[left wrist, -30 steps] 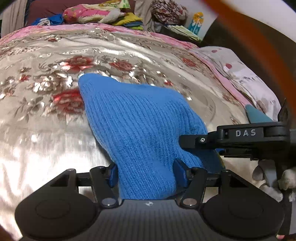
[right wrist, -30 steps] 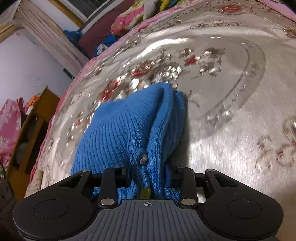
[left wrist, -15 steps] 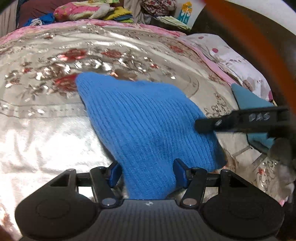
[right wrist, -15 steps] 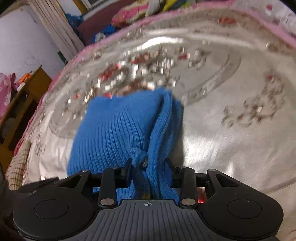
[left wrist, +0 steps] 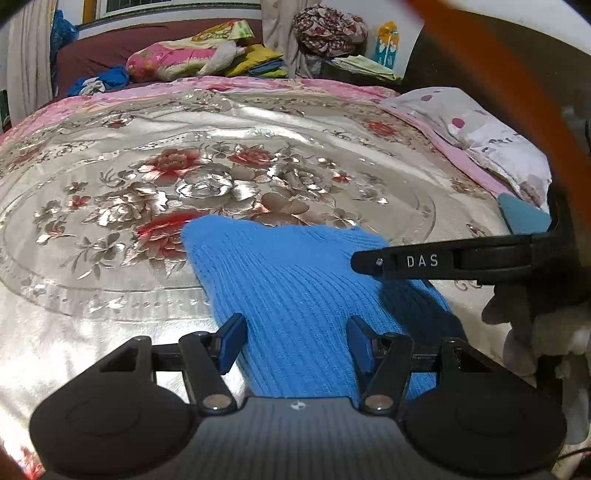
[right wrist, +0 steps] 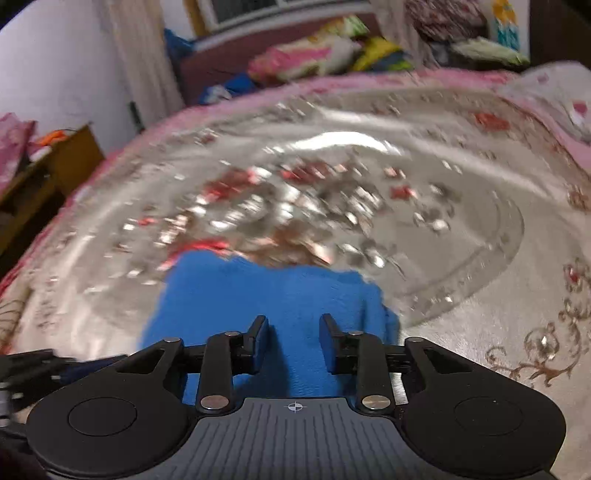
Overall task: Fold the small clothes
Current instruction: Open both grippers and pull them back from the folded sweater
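A bed fills both views, covered by a shiny silver-beige bedspread (left wrist: 258,122) printed with red and silver flowers inside a large ring pattern and edged in pink. A blue ribbed knit garment (left wrist: 295,280) lies on it toward six o'clock of the ring, its far edge touching the flowers at the centre. In the left wrist view the left hand-held gripper (left wrist: 295,343) straddles the near end of the garment, its blue pads (left wrist: 231,343) standing at the two sides of the cloth; whether they press on it I cannot tell. From three o'clock the black finger of the right hand-held gripper (left wrist: 443,260), marked DAS, reaches over the garment's right part and throws a shadow on it. In the blurred right wrist view the right hand-held gripper (right wrist: 293,343) has its jaws closing, with the blue knit seen in the gap between them and no clear contact with the pads.

At two o'clock a white pillow (left wrist: 480,129) with pink spots lies on the bed's edge. Beyond the bed, at twelve o'clock, a dark maroon headboard (left wrist: 110,48) backs a heap of pink, yellow and blue bedding (left wrist: 192,59) and a dark patterned bundle (left wrist: 328,29). A curtain (right wrist: 136,51) hangs at eleven o'clock beside a pale wall, with a wooden cabinet (right wrist: 55,162) at nine o'clock
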